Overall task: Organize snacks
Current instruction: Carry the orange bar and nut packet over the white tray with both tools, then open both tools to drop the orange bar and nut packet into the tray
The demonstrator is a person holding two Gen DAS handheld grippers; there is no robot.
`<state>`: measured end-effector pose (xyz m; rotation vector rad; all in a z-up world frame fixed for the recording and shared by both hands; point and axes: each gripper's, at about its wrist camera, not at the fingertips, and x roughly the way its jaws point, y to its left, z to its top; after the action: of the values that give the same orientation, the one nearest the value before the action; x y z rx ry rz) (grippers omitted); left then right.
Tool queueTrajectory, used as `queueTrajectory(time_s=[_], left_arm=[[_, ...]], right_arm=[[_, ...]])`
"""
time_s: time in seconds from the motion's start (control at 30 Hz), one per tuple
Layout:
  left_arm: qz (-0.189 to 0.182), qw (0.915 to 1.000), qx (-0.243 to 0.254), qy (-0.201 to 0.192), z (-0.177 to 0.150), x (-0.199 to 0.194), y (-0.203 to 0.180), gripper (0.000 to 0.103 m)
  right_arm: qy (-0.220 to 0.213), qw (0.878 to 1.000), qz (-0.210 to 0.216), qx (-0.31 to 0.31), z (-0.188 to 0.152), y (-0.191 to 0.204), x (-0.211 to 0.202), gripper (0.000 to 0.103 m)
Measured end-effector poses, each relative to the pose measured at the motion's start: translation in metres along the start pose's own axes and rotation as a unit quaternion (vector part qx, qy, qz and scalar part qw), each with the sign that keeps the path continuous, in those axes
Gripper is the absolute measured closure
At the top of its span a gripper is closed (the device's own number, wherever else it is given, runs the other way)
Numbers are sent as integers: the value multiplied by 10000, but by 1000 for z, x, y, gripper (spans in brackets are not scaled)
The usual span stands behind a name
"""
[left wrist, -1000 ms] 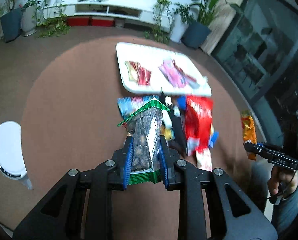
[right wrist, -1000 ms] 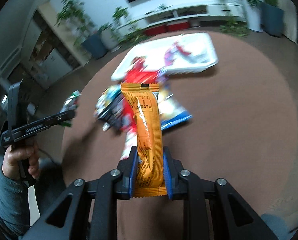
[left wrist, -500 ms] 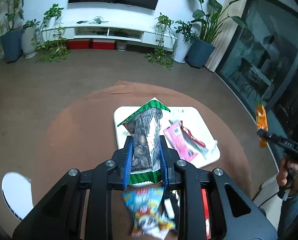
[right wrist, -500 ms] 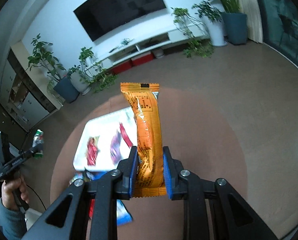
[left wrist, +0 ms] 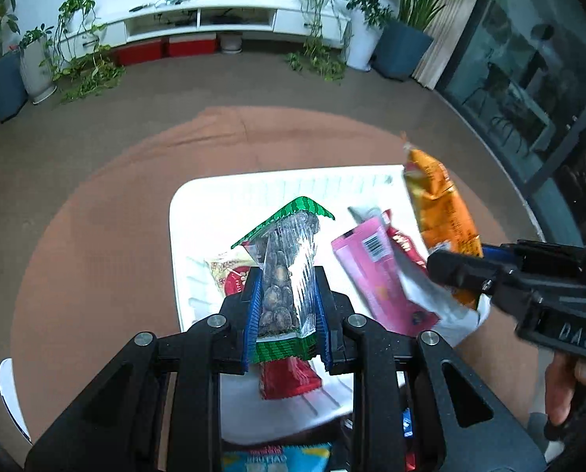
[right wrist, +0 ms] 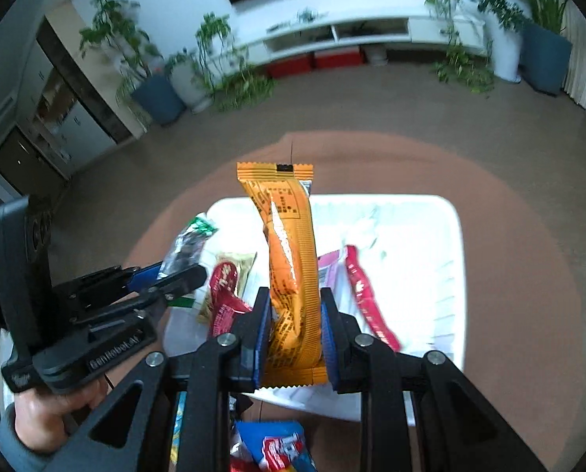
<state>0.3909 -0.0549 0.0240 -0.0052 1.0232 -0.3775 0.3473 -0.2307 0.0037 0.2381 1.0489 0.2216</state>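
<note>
My left gripper (left wrist: 287, 306) is shut on a clear, green-edged nut packet (left wrist: 289, 271) and holds it above the white tray (left wrist: 198, 212). My right gripper (right wrist: 295, 330) is shut on an orange snack bar (right wrist: 289, 259) and holds it upright over the tray (right wrist: 446, 232). The tray holds a pink packet (left wrist: 375, 275), red packets (left wrist: 289, 377) and a beige packet (right wrist: 230, 275). In the left wrist view the right gripper (left wrist: 462, 271) comes in from the right with the orange bar (left wrist: 438, 208). In the right wrist view the left gripper (right wrist: 175, 279) shows at the left with the nut packet (right wrist: 187, 244).
The tray sits on a round brown table (left wrist: 96, 244). More loose packets, blue (right wrist: 281, 444) and colourful (left wrist: 277, 460), lie on the table at the near edge of the tray. A white object (left wrist: 10, 397) stands at the table's left edge. Potted plants and a white TV bench are far behind.
Both grippers have come down over the tray with their packets still held. The right gripper has moved in close beside the left one. The view has dropped from the room to the tray.
</note>
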Motion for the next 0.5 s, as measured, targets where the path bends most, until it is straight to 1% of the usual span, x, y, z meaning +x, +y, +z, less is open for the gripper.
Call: queueTrajectory(time_s=[0.13,0.27,0.5], left_arm=[[106,9999,21,76,-1,27,-1,81],[175,9998,92,98,-2,51,-10,81],[321,9991,223,151,-4,72,-23,78]], right_arm=[[214,9997,-98,-2,-4,2,23,78],[346,9992,-218,-37,-5,3,38,78],[465,9978,-400,-245,-5,16,50,78]])
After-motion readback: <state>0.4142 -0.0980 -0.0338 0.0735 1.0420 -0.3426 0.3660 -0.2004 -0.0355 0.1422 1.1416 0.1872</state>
